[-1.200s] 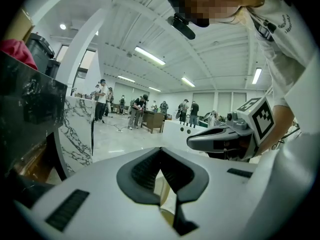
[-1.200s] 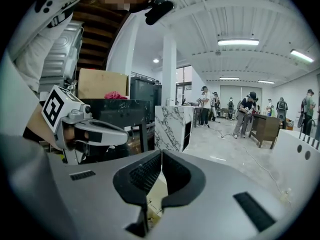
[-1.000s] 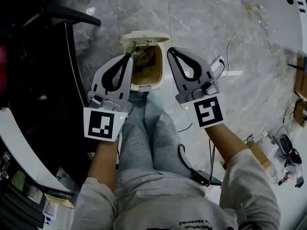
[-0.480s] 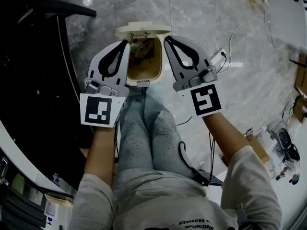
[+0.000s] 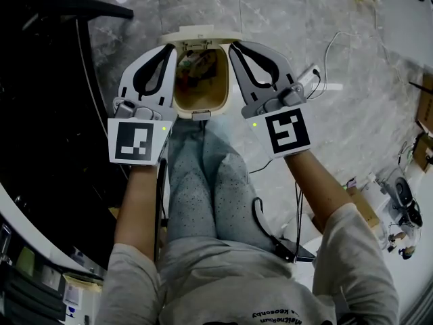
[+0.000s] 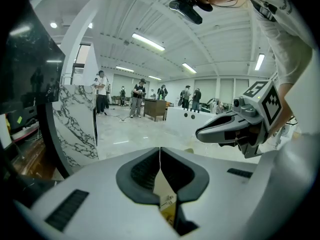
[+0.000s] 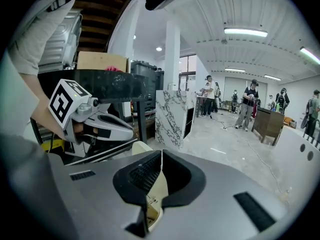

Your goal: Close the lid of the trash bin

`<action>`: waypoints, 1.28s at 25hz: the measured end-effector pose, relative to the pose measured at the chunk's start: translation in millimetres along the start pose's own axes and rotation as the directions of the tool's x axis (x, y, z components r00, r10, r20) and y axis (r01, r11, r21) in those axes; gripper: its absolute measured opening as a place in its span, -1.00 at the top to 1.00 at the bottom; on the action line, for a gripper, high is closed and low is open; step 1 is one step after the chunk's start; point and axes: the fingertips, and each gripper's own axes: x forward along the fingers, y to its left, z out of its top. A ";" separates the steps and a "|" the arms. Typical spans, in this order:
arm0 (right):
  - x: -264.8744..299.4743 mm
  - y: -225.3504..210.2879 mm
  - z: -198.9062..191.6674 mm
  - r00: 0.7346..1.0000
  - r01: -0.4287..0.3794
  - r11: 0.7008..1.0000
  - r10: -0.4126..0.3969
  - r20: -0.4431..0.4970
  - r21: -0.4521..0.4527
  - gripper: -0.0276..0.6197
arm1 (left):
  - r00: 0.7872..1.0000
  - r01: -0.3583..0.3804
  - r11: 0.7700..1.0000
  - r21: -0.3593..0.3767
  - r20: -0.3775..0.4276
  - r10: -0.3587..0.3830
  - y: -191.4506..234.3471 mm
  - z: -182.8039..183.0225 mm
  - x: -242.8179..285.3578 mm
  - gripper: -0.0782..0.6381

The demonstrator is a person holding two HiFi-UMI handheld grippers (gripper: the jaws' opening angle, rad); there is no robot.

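Nothing has been done to the trash bin (image 5: 201, 111) yet. It stands on the floor (image 5: 284, 9) with its mouth wide open, some rubbish showing inside, and the lid (image 5: 200, 36) is still tipped up at the far edge. The whole closing move is left, by my reckoning: one of the tools has to get behind that lid and push it down over the opening.

The left hand-held gripper (image 5: 169, 49) has its jaws pressed together with nothing between them, and so does the right hand-held gripper (image 5: 235, 46). The bin sits in the gap between the two, just below and inward of each. The raised lid is right beside both tips, though I cannot tell whether either one touches it.

Compared with a second ago, both tools have sunk and closed in. Then their tips stopped short at the bin's near half, with the lid clear beyond them. Now they flank the whole opening and reach level with the lid. The jaws were together then as well.
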 end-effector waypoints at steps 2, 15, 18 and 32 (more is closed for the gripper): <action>1.1 -0.5 0.0 1.000 -0.001 1.000 0.001 -0.001 0.002 0.81 | 1.000 0.005 1.000 0.015 -0.006 -0.005 0.7 -0.6 2.2 0.73; 2.1 -2.9 -6.7 0.999 -0.028 0.999 0.027 -0.028 -0.021 0.81 | 0.997 0.071 0.996 0.045 -0.030 -0.069 1.1 -1.1 6.6 0.37; 2.2 -1.9 -10.7 0.998 -0.042 0.999 0.041 -0.042 -0.014 0.78 | 0.993 0.091 0.993 0.074 -0.082 -0.085 4.3 -10.3 4.6 0.34; 14.6 -0.5 -38.6 0.977 -0.121 0.992 0.111 -0.181 -0.045 0.28 | 0.971 0.185 0.966 0.178 -0.185 -0.152 9.4 -26.8 13.9 0.22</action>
